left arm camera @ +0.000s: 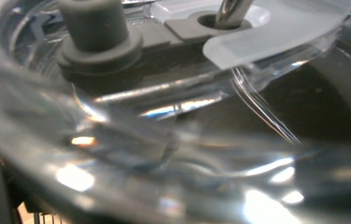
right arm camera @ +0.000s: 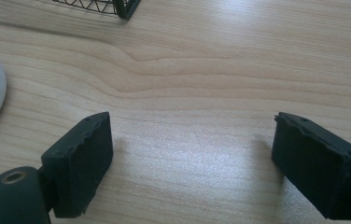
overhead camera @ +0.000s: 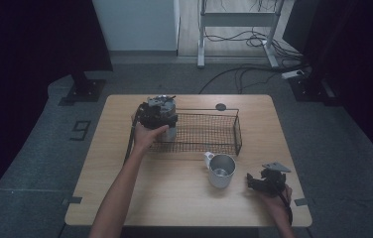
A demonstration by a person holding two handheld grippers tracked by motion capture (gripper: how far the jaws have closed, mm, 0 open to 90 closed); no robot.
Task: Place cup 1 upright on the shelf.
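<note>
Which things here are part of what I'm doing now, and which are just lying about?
In the job:
- left claw, closed on the clear container
- clear container with a grey lid, at the basket's left end
- wire basket

Lying about:
- metal mug, on the table in front of the basket
- right claw, open over bare table
- small black disc behind the basket

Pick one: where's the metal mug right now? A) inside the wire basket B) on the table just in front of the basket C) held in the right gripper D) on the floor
B: the metal mug stands upright on the table, just in front of the wire basket, with the right gripper beside it, jaws open and empty.
</note>
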